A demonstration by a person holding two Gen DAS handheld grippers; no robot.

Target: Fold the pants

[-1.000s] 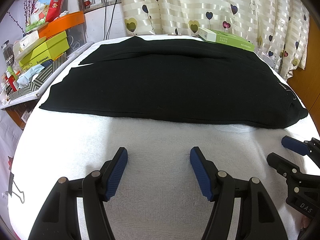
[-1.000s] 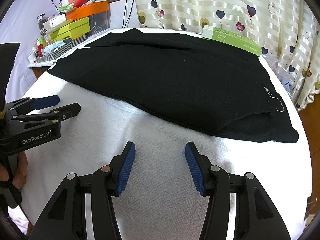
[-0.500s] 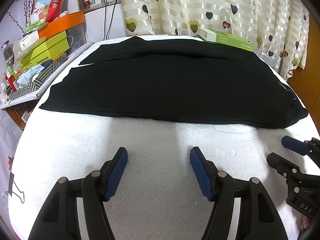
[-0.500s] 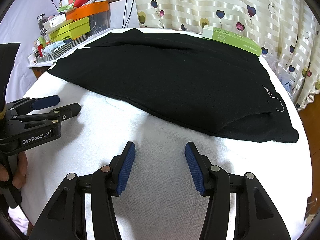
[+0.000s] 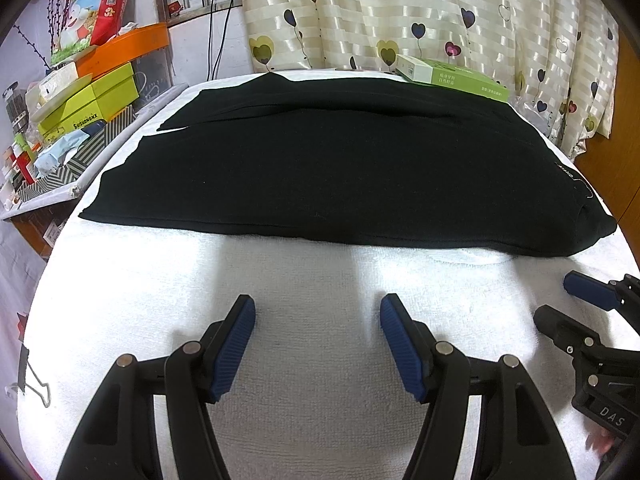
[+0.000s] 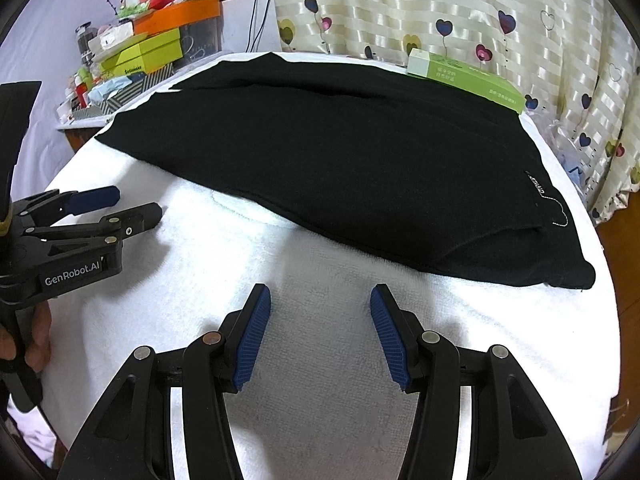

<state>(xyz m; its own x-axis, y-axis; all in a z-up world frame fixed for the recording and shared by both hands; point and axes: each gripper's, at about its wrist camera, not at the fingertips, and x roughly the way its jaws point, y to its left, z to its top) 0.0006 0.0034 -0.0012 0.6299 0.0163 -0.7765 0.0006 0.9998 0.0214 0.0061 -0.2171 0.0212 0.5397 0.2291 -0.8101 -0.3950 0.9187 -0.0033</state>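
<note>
Black pants (image 5: pixel 340 168) lie spread flat across the white towel-covered table (image 5: pixel 312 280), waistband with a small label to the right; they also show in the right wrist view (image 6: pixel 352 168). My left gripper (image 5: pixel 318 320) is open and empty, hovering over bare towel short of the pants' near edge. My right gripper (image 6: pixel 320 312) is open and empty, also over bare towel near the pants' near edge. Each gripper appears in the other's view: the right gripper (image 5: pixel 568 304) at the right, the left gripper (image 6: pixel 120 204) at the left.
A green box (image 5: pixel 452 74) lies at the table's far edge by the heart-print curtain (image 5: pixel 400 12). Stacked boxes and clutter (image 5: pixel 80 100) fill a shelf to the left. A binder clip (image 5: pixel 32 380) hangs at the table's left edge. Wooden furniture (image 5: pixel 612 152) stands at the right.
</note>
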